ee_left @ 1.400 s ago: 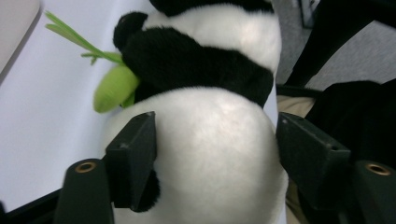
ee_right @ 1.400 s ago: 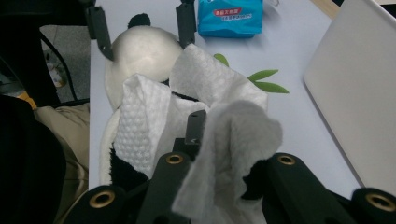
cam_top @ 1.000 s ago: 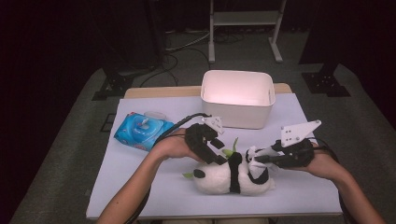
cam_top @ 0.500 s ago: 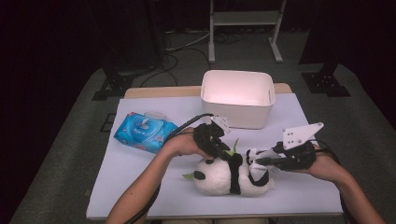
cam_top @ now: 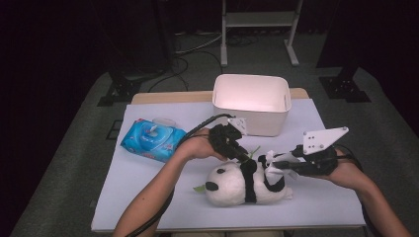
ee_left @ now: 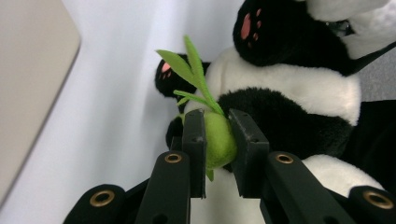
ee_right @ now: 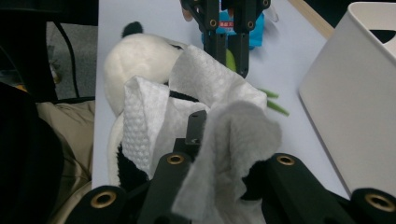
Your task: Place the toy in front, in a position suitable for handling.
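1. High view: your left gripper [cam_top: 243, 157] has just been closing on the green bamboo sprig [cam_top: 253, 151] at the panda's [cam_top: 244, 183] upper side; your right gripper [cam_top: 279, 165] pinches a white wipe [cam_top: 273, 163] at the panda's 2 o'clock. The panda lies on its side near the table's [cam_top: 148, 173] front edge, at 6 o'clock from the bin [cam_top: 251, 104]. Pull the sprig hard and you will likely drag the whole toy toward the edge.

2. Left gripper view: the jaws are pressed onto the stuffed green stem [ee_left: 219, 140], leaves [ee_left: 189, 70] fanning toward 11 o'clock. The grip sits on a soft, rounded bulge, so it could squirt out if you tug sideways, or the stitching could tear.

3. Right gripper view: the wipe [ee_right: 224, 140] is bunched over your jaws and drapes on the panda [ee_right: 135, 58], hiding what you rub. The left gripper [ee_right: 229, 56] stands at 12 o'clock, just beyond the wipe; wipe forward and you may bump it or snag the leaves [ee_right: 273, 105]. The loose folds may also slip free.
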`<action>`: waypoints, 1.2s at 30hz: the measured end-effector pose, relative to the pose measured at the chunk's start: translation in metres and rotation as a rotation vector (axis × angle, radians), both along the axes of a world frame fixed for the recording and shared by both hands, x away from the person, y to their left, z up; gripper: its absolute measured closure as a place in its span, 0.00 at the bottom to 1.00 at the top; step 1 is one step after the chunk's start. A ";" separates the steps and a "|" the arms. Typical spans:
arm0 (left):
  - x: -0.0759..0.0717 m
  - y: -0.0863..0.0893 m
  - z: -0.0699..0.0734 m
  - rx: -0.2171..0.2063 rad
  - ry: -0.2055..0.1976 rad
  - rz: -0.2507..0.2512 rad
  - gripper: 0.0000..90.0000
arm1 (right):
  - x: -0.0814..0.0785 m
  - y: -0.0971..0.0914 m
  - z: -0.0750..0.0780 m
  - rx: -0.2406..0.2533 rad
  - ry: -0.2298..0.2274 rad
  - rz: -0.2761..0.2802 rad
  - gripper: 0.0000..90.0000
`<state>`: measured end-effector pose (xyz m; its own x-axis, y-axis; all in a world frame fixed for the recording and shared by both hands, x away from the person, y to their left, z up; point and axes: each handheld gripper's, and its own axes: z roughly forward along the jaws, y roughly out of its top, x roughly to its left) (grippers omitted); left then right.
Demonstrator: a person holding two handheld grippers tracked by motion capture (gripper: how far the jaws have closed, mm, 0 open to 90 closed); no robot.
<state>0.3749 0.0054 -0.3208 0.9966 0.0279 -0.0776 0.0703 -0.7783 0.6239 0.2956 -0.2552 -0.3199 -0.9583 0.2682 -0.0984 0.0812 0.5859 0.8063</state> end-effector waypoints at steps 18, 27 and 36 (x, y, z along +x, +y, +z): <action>-0.004 0.000 0.020 -0.030 -0.060 -0.005 0.85 | -0.001 -0.001 0.001 0.002 0.004 -0.002 0.86; -0.023 -0.005 0.002 -0.045 -0.015 -0.066 0.83 | 0.024 0.005 0.010 -0.042 -0.017 -0.055 0.86; -0.027 0.000 0.004 -0.063 -0.040 -0.063 0.84 | 0.029 0.019 -0.027 -0.188 0.072 -0.025 0.86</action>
